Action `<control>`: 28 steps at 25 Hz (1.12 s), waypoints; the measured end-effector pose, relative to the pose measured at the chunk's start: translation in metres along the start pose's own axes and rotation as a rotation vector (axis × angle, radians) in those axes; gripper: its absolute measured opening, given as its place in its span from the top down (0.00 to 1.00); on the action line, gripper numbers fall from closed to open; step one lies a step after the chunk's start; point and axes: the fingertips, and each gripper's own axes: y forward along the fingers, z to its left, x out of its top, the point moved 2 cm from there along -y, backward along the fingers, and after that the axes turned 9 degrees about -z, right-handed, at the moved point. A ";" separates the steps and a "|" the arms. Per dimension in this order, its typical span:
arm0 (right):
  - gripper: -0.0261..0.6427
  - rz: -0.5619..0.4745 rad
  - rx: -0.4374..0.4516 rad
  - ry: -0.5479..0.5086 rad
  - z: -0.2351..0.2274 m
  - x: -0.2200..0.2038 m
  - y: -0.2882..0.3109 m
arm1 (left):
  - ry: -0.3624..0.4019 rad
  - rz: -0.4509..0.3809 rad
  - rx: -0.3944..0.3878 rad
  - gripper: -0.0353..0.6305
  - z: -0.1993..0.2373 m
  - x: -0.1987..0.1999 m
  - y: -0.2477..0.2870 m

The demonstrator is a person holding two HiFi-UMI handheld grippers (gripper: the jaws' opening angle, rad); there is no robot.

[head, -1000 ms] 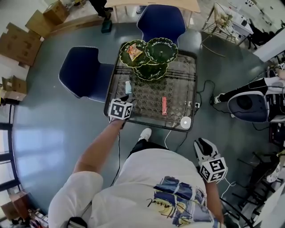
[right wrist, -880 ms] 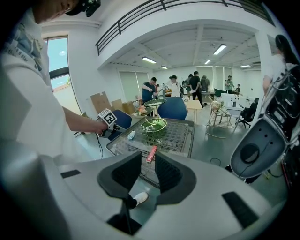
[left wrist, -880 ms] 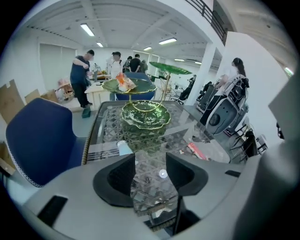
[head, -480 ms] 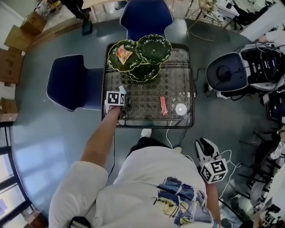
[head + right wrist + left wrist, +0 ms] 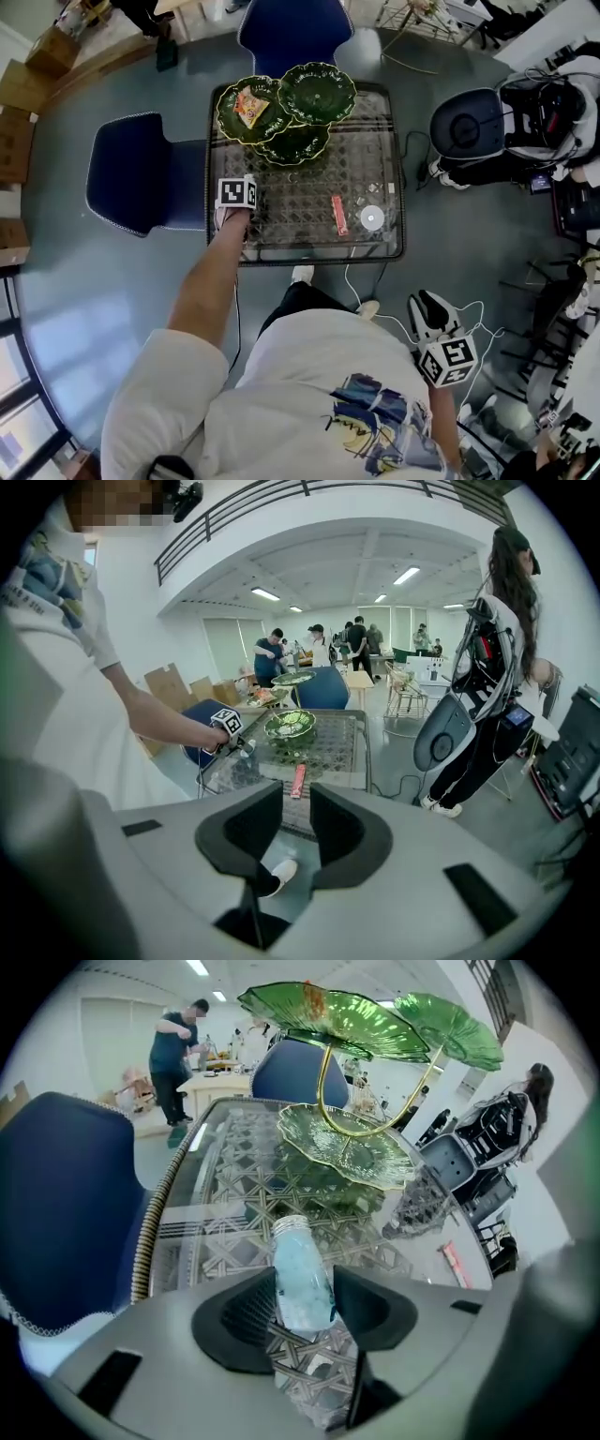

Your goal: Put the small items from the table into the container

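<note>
Glass table (image 5: 309, 255): bottle (image 5: 302, 1279), bar (image 5: 339, 215), disc (image 5: 372, 217), stand (image 5: 319, 92)

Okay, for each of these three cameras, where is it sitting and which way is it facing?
Head view: on the person's head, looking steeply down at the table; shows shirt, left arm, left gripper, right gripper.
Left gripper view: on the left gripper, low over the table, facing the dishes; its fingers flank a bottle.
Right gripper view: on the right gripper, away from the table, facing it; shows its empty fingers, shirt, left arm.
Shared: all three show table and dishes.
</note>
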 end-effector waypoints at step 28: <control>0.82 -0.070 0.164 -0.043 -0.022 0.001 0.001 | 0.134 -0.353 -0.208 0.66 -0.095 0.101 -0.186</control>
